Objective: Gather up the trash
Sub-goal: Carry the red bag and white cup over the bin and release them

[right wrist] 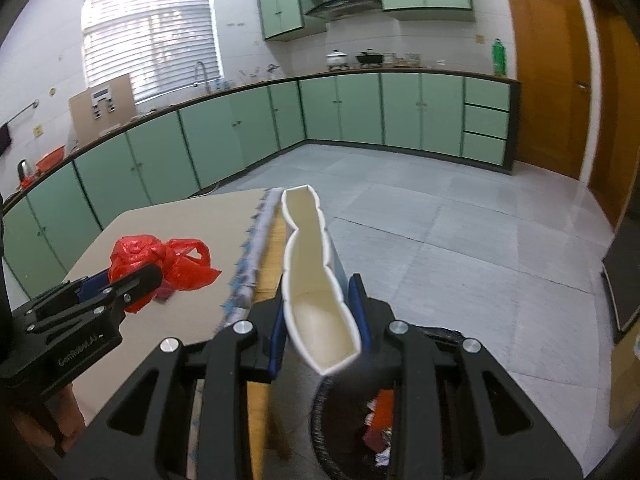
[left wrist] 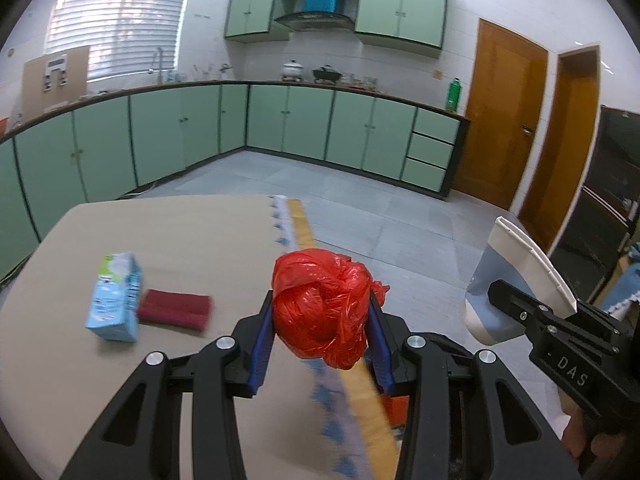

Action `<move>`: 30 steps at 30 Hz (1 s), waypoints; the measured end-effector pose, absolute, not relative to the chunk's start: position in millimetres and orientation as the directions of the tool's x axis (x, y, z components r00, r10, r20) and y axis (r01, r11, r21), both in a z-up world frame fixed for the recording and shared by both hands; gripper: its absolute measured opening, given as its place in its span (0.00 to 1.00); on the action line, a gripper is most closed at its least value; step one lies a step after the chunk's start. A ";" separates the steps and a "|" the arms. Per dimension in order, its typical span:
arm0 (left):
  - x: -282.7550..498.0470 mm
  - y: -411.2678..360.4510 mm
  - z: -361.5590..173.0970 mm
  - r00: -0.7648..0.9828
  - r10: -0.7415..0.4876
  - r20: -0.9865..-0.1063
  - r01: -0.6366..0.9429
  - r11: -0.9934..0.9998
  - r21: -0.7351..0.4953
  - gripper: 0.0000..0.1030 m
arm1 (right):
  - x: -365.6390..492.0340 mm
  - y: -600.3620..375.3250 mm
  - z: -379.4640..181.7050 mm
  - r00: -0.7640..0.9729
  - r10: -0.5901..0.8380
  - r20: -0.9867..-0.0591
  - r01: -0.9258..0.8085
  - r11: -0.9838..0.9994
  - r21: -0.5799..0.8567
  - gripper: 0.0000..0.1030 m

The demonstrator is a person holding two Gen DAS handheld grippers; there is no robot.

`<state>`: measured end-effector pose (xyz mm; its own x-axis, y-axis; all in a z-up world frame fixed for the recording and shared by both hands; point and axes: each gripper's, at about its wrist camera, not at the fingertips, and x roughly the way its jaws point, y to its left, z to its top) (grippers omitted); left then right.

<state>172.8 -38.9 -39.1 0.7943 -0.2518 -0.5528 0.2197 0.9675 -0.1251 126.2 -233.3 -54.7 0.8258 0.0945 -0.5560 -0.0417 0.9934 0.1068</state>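
Observation:
A crumpled red plastic bag (left wrist: 320, 308) is pinched between the blue pads of my left gripper (left wrist: 320, 328), held above the table's right edge. The right wrist view shows that same red bag (right wrist: 160, 264) and my left gripper (right wrist: 120, 284) at the left. My right gripper (right wrist: 320, 312) is shut on a squashed white paper cup (right wrist: 316, 280), mouth toward the camera, over a black trash bin (right wrist: 360, 420) holding scraps. From the left wrist view the cup (left wrist: 508, 280) hangs in my right gripper (left wrist: 504, 300) beyond the table. A light blue carton (left wrist: 116, 298) and a dark red cloth (left wrist: 176, 310) lie on the table (left wrist: 180, 232).
The table has a patterned cloth border with a yellow band (left wrist: 304, 228) along its right edge. Grey tiled floor (right wrist: 460, 240) spreads beyond it to green kitchen cabinets (left wrist: 160, 132) and wooden doors (left wrist: 500, 112). A dark cabinet (left wrist: 612, 184) stands at the right.

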 end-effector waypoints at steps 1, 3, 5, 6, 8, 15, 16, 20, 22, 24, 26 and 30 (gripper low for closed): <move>171.7 -46.6 -40.9 0.789 -0.262 -0.555 0.232 0.965 -0.126 0.41 | 122.6 -240.8 -56.3 0.827 0.083 -0.557 -0.028 0.994 0.106 0.27; 169.6 -59.7 -43.5 0.781 -0.280 -0.558 0.252 0.959 -0.128 0.41 | 115.6 -252.7 -59.8 0.827 0.063 -0.558 -0.007 0.995 0.103 0.27; 166.5 -71.8 -46.6 0.773 -0.295 -0.561 0.271 0.954 -0.128 0.41 | 108.3 -268.0 -63.8 0.826 0.039 -0.562 0.021 0.995 0.100 0.27; 165.9 -78.5 -48.2 0.769 -0.304 -0.563 0.281 0.951 -0.129 0.41 | 104.9 -275.2 -65.8 0.826 0.027 -0.564 0.034 0.995 0.098 0.27; 163.8 -88.8 -51.2 0.761 -0.317 -0.566 0.297 0.946 -0.131 0.41 | 97.9 -286.7 -69.9 0.824 0.012 -0.566 0.053 0.994 0.097 0.27; 157.8 -128.6 -66.2 0.731 -0.354 -0.584 0.350 0.929 -0.125 0.41 | 82.1 -324.1 -90.8 0.808 -0.046 -0.587 0.121 0.989 0.089 0.27; 157.3 -135.8 -70.2 0.723 -0.358 -0.591 0.358 0.926 -0.123 0.41 | 81.4 -328.0 -93.5 0.805 -0.051 -0.591 0.127 0.988 0.088 0.27; 157.7 -156.4 -84.7 0.699 -0.368 -0.614 0.377 0.918 -0.122 0.41 | 80.8 -345.5 -107.1 0.789 -0.071 -0.611 0.156 0.984 0.088 0.27; 160.3 -165.7 -92.7 0.686 -0.373 -0.625 0.384 0.915 -0.124 0.41 | 81.5 -353.6 -114.9 0.781 -0.078 -0.619 0.168 0.982 0.089 0.27; 162.5 -174.2 -99.3 0.679 -0.371 -0.633 0.388 0.914 -0.119 0.41 | 84.3 -362.8 -121.9 0.775 -0.081 -0.626 0.175 0.980 0.090 0.28; 165.8 -182.5 -106.8 0.669 -0.374 -0.642 0.394 0.911 -0.120 0.41 | 87.0 -368.8 -128.4 0.769 -0.082 -0.634 0.182 0.979 0.093 0.28; 176.1 -193.5 -119.8 0.646 -0.377 -0.663 0.399 0.908 -0.127 0.41 | 94.2 -379.6 -143.8 0.756 -0.073 -0.651 0.185 0.977 0.107 0.29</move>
